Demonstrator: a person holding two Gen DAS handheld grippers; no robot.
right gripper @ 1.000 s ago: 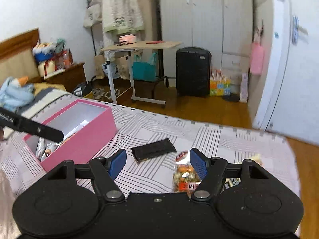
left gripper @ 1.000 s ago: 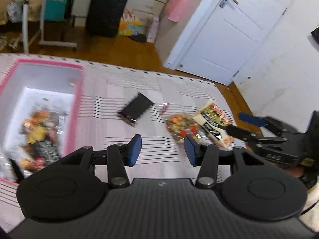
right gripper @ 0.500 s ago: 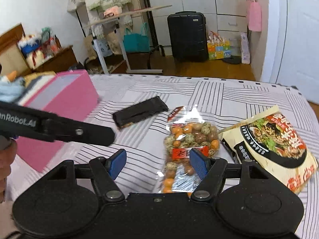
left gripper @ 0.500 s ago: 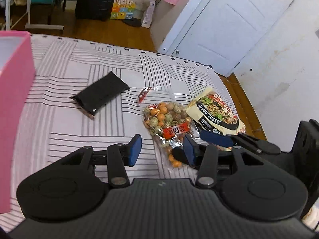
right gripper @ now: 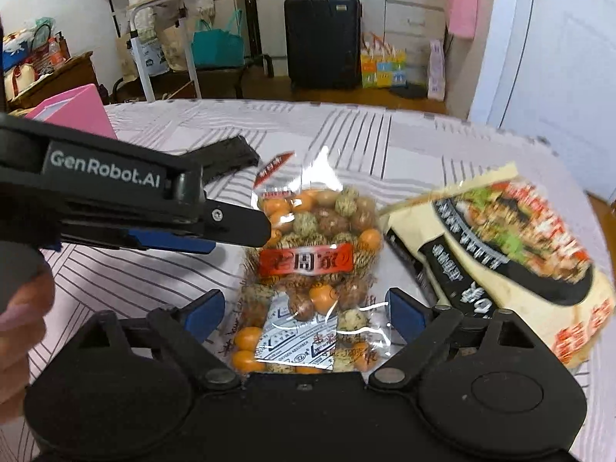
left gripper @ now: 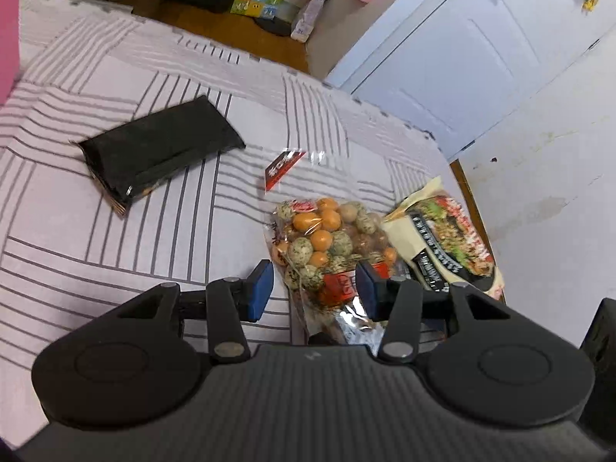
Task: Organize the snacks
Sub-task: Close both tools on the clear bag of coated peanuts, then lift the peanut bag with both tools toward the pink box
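Note:
A clear bag of mixed coated nuts (left gripper: 327, 242) (right gripper: 315, 231) with a red label lies on the striped bedsheet (left gripper: 77, 231). My left gripper (left gripper: 313, 288) hovers low over the bag's near end, jaws narrowly apart and open, pads straddling the bag without pressing it. From the other side my right gripper (right gripper: 306, 308) is low over the same bag. Its jaws are opening wide, with the bag between them untouched. In the right wrist view, the left gripper (right gripper: 231, 235) reaches in from the left. A black packet (left gripper: 161, 154) (right gripper: 231, 154) lies farther left, a cream printed packet (left gripper: 442, 231) (right gripper: 512, 238) to the right.
A pink box (right gripper: 77, 111) stands on the bed at the far left. The bed's edge runs close behind the packets, with wooden floor, a white door (left gripper: 462, 57) and a black suitcase (right gripper: 323, 38) beyond. A hand (right gripper: 19, 308) shows at the left edge.
Both grippers have come down and closed in on the nut bag. The right jaws have spread wider. The pink box has slid almost out of the left wrist view.

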